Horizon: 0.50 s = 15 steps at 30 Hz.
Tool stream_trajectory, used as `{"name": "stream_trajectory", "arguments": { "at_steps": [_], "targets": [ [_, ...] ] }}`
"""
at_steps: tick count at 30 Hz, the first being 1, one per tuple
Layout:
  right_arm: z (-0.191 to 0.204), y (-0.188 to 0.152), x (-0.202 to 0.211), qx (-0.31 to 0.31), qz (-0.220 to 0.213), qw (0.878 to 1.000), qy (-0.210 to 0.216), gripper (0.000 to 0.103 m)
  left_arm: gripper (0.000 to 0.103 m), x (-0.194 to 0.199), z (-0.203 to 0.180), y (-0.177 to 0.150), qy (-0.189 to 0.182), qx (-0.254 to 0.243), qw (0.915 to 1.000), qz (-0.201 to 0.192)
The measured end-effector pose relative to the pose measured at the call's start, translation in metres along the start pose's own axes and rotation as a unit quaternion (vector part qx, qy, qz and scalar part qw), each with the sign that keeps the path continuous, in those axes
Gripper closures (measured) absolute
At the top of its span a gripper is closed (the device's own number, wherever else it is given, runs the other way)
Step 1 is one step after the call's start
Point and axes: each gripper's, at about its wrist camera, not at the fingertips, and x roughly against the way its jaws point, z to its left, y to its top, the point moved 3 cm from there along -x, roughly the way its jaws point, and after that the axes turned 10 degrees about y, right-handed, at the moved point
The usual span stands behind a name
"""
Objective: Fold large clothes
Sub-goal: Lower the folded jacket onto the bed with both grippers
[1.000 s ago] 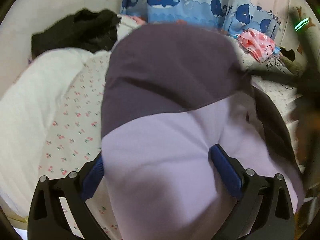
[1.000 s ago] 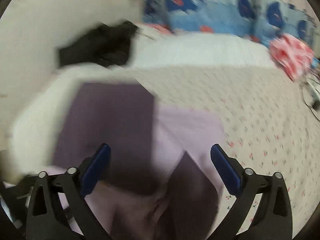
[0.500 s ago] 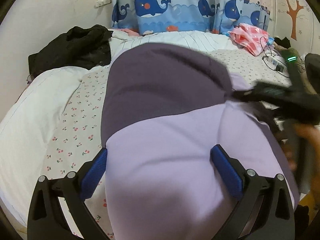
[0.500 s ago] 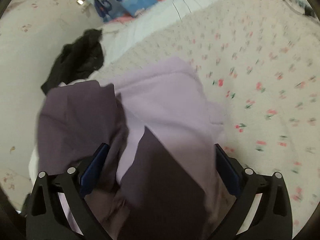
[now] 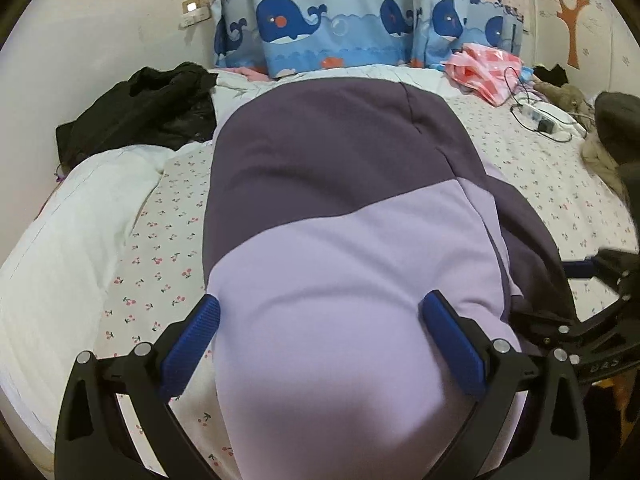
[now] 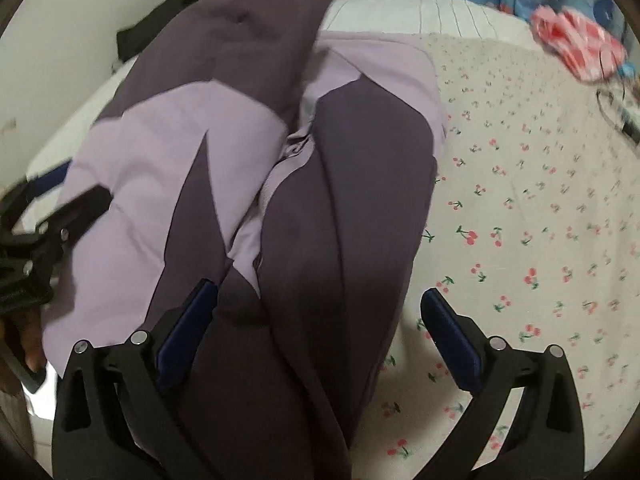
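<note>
- Left wrist view: the left gripper [image 5: 318, 330] has its blue fingers [image 5: 192, 346] spread wide on either side of a two-tone purple garment [image 5: 340, 240], which lies on the bed [image 5: 160, 240] between them and runs toward the far edge. A black garment [image 5: 140, 112] is heaped at the bed's far left corner; a pink checked cloth [image 5: 486, 66] sits at the far right, below the whale-print curtain [image 5: 328, 36].
- Right wrist view: the right gripper [image 6: 320, 332] is also spread open, low over the near end of the bunched purple garment [image 6: 280, 200]; whether the fingers touch the fabric is unclear. The left gripper [image 6: 44, 224] shows at the garment's left edge.
</note>
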Motion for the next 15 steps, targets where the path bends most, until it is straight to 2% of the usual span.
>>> {"name": "stream_trajectory", "arguments": {
  "at_steps": [2, 3, 4, 7, 9, 11, 13, 14, 15],
  "targets": [
    [0.004, 0.013, 0.01, 0.01, 0.018, 1.0, -0.005, 0.006, 0.006, -0.001, -0.001, -0.001, 0.004, 0.0, 1.0, -0.005],
    [0.01, 0.017, 0.019, 0.024, 0.012, 1.0, -0.016, 0.006, 0.006, -0.001, 0.001, -0.001, 0.004, 0.005, 1.0, -0.004],
    [0.016, 0.027, 0.028, 0.037, -0.007, 0.999, -0.022, 0.006, 0.006, -0.002, 0.004, 0.0, 0.003, 0.01, 0.9999, -0.005],
    [0.034, 0.084, 0.062, 0.035, -0.098, 0.995, 0.008, 0.006, 0.006, -0.004, 0.006, 0.0, -0.002, 0.014, 0.9999, -0.004],
    [0.051, 0.128, 0.058, 0.064, -0.123, 0.99, 0.012, 0.006, 0.006, -0.003, 0.004, -0.001, 0.004, 0.009, 0.9999, -0.01],
    [0.049, 0.158, 0.029, 0.055, -0.115, 0.992, 0.021, 0.006, 0.006, -0.002, 0.004, -0.002, 0.005, 0.009, 0.9999, -0.012],
    [0.026, 0.165, -0.014, 0.016, -0.085, 0.996, 0.004, 0.006, 0.006, -0.003, 0.005, -0.003, 0.001, 0.012, 0.9998, -0.013],
    [0.007, 0.156, -0.049, -0.009, -0.057, 0.998, 0.016, 0.006, 0.006, -0.003, 0.006, -0.003, -0.003, 0.013, 0.9998, -0.014],
    [-0.013, 0.139, -0.078, -0.048, -0.039, 0.996, 0.06, 0.006, 0.006, -0.004, 0.006, -0.004, -0.012, 0.013, 0.9997, -0.014]
  ]
}}
